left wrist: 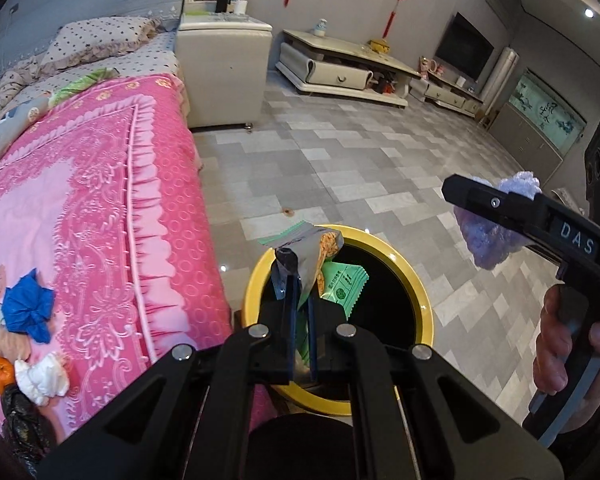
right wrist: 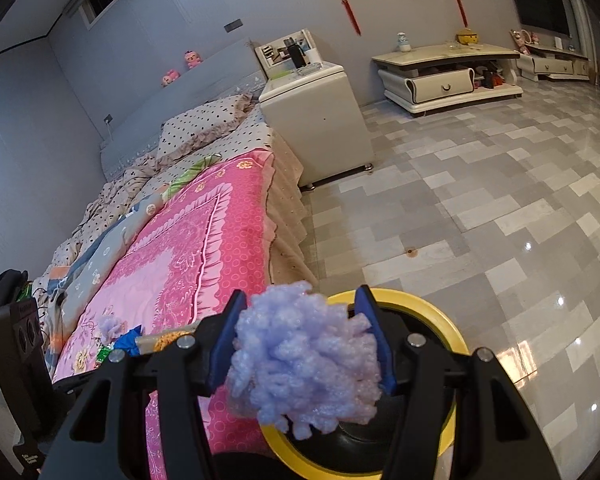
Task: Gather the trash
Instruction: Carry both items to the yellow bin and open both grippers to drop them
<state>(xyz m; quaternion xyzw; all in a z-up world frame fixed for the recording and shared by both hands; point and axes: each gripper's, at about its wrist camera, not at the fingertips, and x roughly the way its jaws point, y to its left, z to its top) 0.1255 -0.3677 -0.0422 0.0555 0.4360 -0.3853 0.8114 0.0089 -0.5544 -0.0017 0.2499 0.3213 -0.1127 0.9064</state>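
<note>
Two grippers above yellow-rimmed bin (left wrist: 416, 280), bin bottom hidden. Left gripper (left wrist: 300, 304) tilted down, jaws clamped on wrappers (left wrist: 312, 252). Right gripper (right wrist: 304, 344) half-open, squeezing purple fluff (right wrist: 304, 364).

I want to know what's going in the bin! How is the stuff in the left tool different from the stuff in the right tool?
The left tool pinches flat, thin snack wrappers, silver, orange and green; the right tool squeezes a puffy lilac foam clump. The left tool's fingers are almost together; the right tool's fingers stand wide around the clump. Both are trash held over the yellow-rimmed bin.
</note>
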